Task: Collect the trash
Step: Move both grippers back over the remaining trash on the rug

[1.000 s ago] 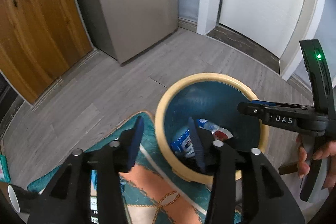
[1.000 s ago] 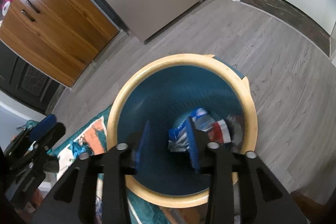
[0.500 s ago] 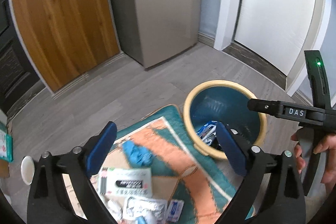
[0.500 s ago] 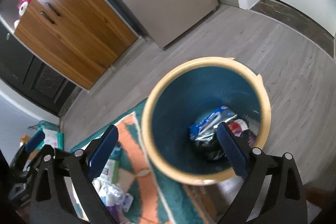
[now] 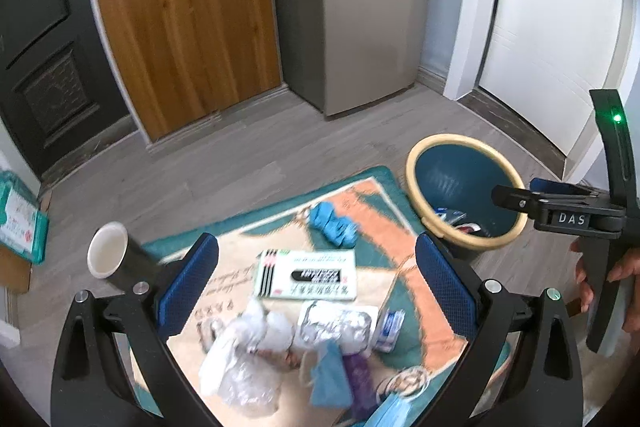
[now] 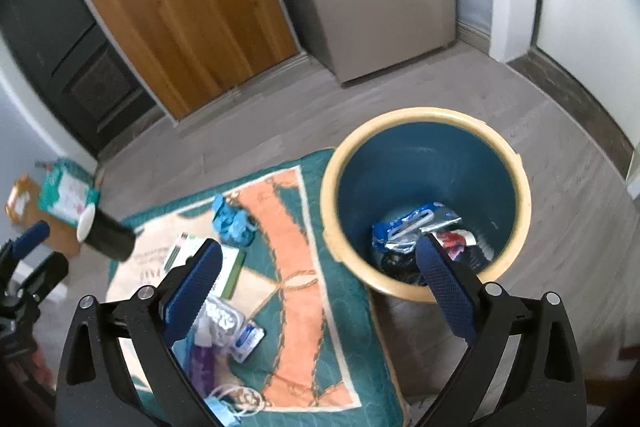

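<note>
A blue bin with a cream rim (image 5: 416,191) (image 6: 524,203) stands on the floor beside a patterned rug (image 5: 372,199) (image 6: 296,267); wrappers (image 6: 416,227) lie inside it. On the rug lie a white-green box (image 5: 306,274), a blue crumpled glove (image 5: 332,223) (image 6: 232,223), clear plastic (image 5: 244,359), foil (image 5: 336,323) and a small packet (image 6: 248,339). My left gripper (image 5: 316,283) is open and empty above the rug. My right gripper (image 6: 316,279) is open and empty, above the rug's edge and the bin; it also shows in the left wrist view (image 5: 560,203).
A black cup with a white inside (image 5: 112,259) (image 6: 104,231) lies at the rug's left corner. A green-white pack (image 5: 20,215) (image 6: 68,191) sits on the floor at left. A wooden cabinet (image 5: 180,19), a grey fridge (image 5: 368,7) and a white door (image 5: 552,27) stand behind.
Both grippers have opened wide and drawn back and up from the bin. The rug and its litter have come into view.
</note>
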A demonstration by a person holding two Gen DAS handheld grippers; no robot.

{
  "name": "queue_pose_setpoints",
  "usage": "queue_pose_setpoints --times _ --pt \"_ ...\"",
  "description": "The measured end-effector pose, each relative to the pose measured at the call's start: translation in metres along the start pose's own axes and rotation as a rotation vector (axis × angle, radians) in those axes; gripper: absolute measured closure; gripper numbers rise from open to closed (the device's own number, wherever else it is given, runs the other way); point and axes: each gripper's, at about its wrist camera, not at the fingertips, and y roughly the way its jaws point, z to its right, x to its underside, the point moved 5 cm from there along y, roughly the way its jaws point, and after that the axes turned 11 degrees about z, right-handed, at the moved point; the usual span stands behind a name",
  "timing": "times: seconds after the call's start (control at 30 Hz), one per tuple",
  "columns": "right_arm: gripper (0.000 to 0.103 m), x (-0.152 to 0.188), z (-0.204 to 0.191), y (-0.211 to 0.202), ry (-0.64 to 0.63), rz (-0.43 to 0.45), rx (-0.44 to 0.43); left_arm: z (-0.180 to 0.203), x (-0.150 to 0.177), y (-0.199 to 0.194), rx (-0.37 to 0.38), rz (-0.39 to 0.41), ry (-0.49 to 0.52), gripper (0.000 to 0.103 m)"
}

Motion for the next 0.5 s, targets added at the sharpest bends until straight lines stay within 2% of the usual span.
queue_pose_setpoints --times 0.27,0.5 --pt "0.006 0.02 -0.042 -0.004 -0.119 -0.002 -0.019 -0.039 0.032 -0.005 -0.058 -0.042 -0.046 0.006" --pt "0.005 0.042 -0.082 -0.004 -0.237 -0.001 -0.065 -0.058 0.052 -0.005 -0.091 -0.066 -0.065 0.006"
